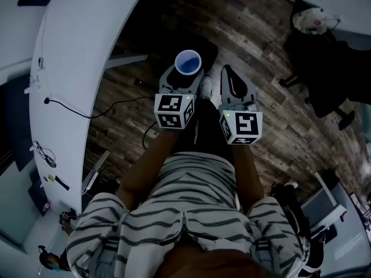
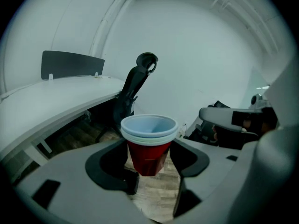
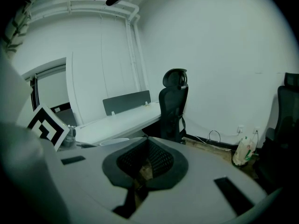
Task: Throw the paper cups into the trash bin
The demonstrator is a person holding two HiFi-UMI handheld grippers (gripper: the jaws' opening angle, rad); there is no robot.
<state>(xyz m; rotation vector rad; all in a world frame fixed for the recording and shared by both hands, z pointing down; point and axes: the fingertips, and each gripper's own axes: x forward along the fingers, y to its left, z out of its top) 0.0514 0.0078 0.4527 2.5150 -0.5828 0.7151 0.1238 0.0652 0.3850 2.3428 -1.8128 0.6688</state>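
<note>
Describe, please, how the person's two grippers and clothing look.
The left gripper and right gripper are pale grey moulded shells with black jaw pads. Each carries a white cube with black square markers and a small green light. The person wears a white top with dark stripes.

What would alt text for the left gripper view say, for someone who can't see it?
The left gripper has its jaws shut on a stack of paper cups, red outside with paler ones nested inside, upright above a wooden floor. Behind are a white desk and a black office chair.
</note>
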